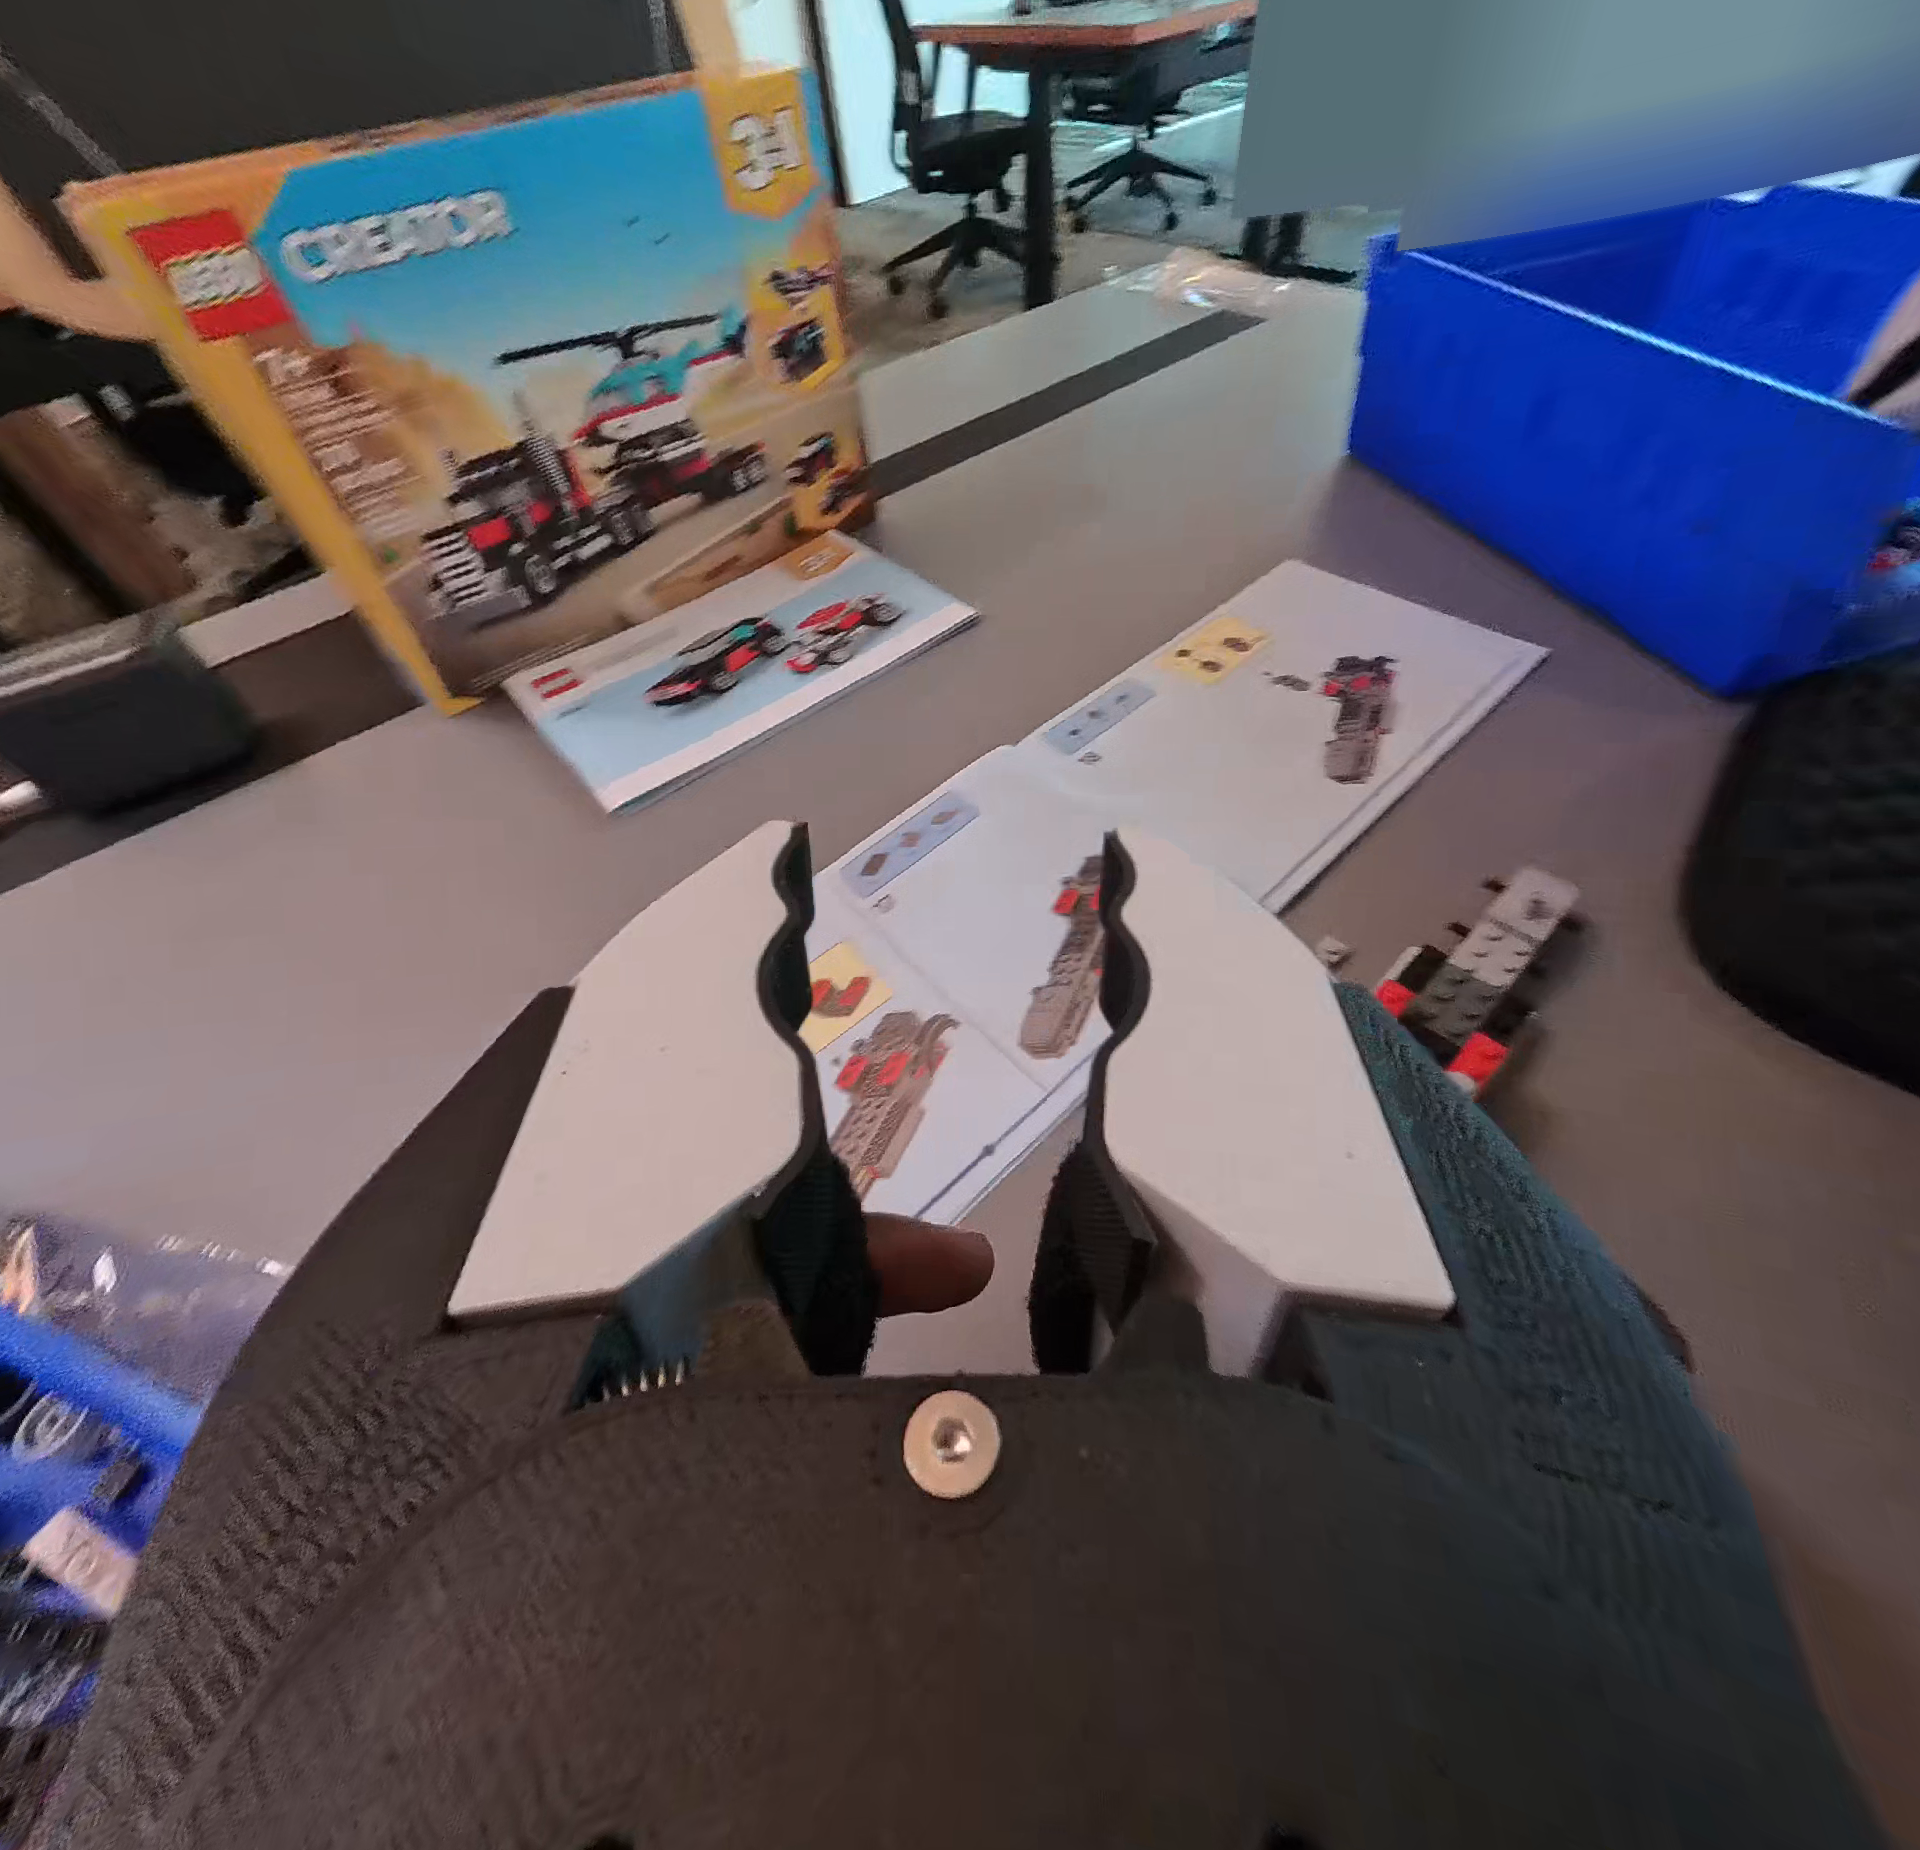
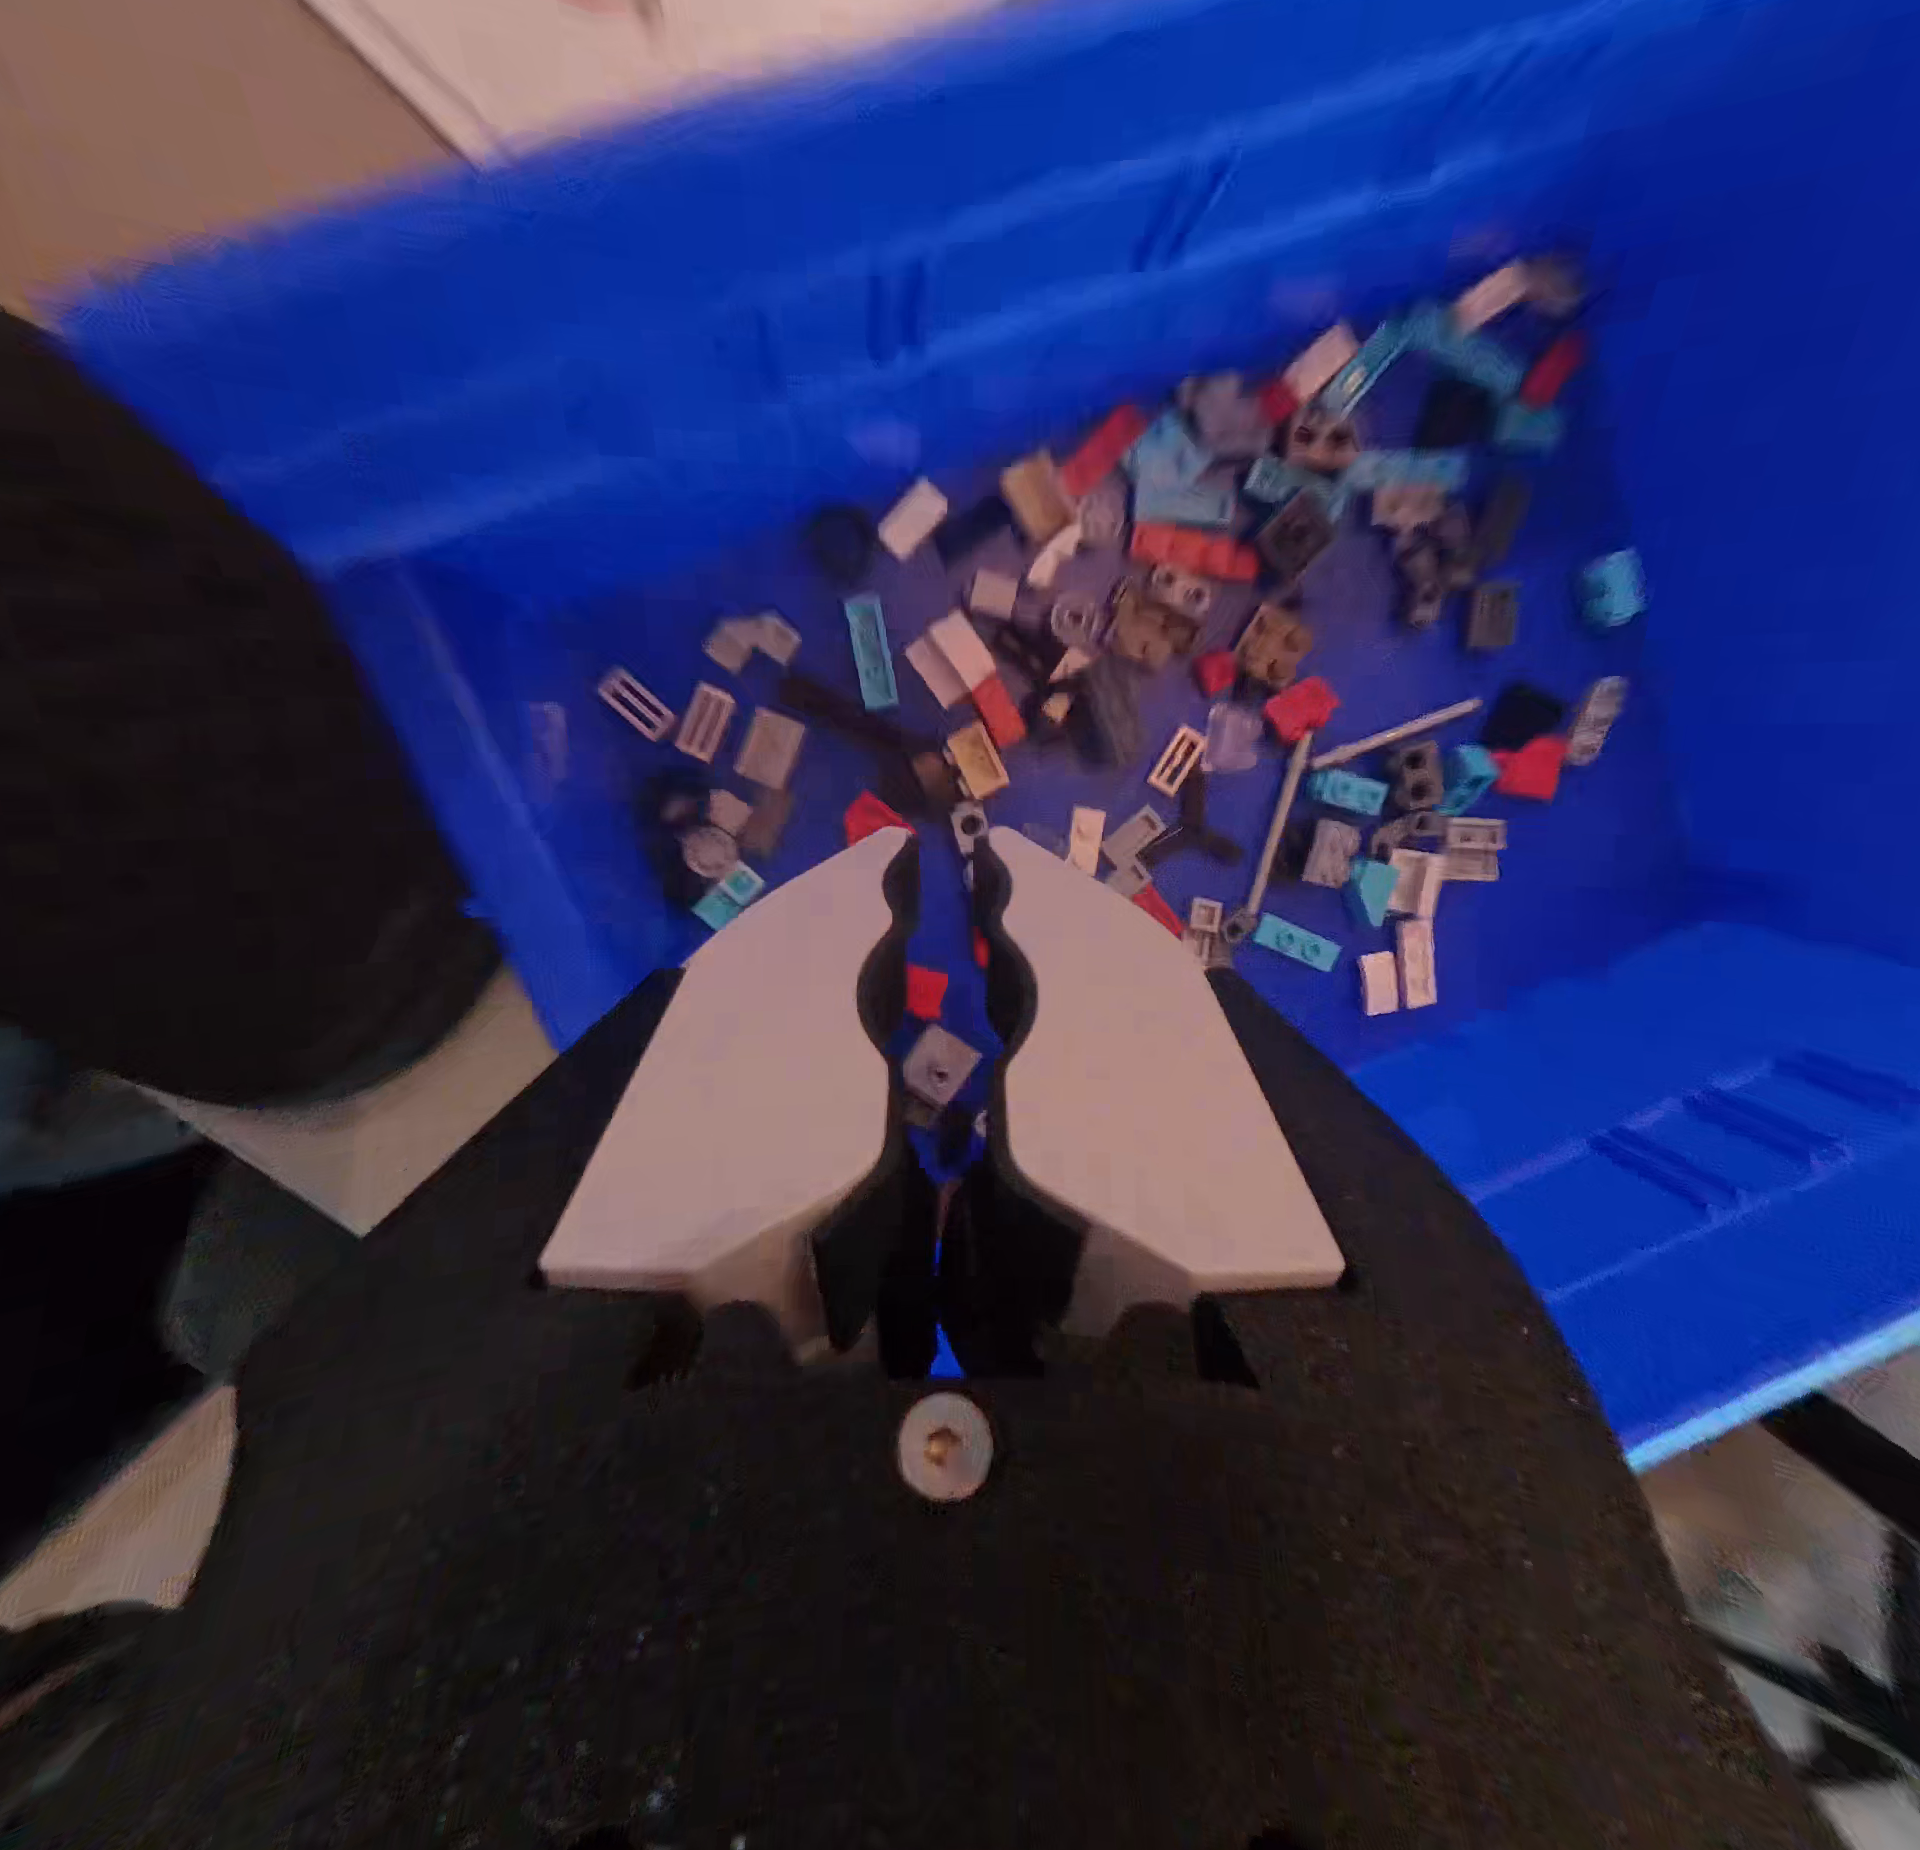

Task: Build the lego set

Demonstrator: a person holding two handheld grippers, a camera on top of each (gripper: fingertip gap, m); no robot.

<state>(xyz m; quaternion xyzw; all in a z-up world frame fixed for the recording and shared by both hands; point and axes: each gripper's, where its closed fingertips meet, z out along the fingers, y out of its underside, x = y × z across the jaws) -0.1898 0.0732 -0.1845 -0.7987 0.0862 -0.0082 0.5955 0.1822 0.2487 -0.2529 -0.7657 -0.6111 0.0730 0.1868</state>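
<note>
right gripper (image 2: 951,844) above brick-filled blue bin (image 2: 1039,242)

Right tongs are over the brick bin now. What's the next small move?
Probably lower the right tongs into the blue bin onto one loose brick: they hover above the pile, slightly parted, holding nothing. The left tongs wait open over the manual.

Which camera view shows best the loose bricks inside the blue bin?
The right wrist view: it looks down into the blue bin, so the loose bricks on its floor are visible, though blurred. The left wrist view shows only the bin from outside, at the table's far right; its wall hides the bricks.
</note>
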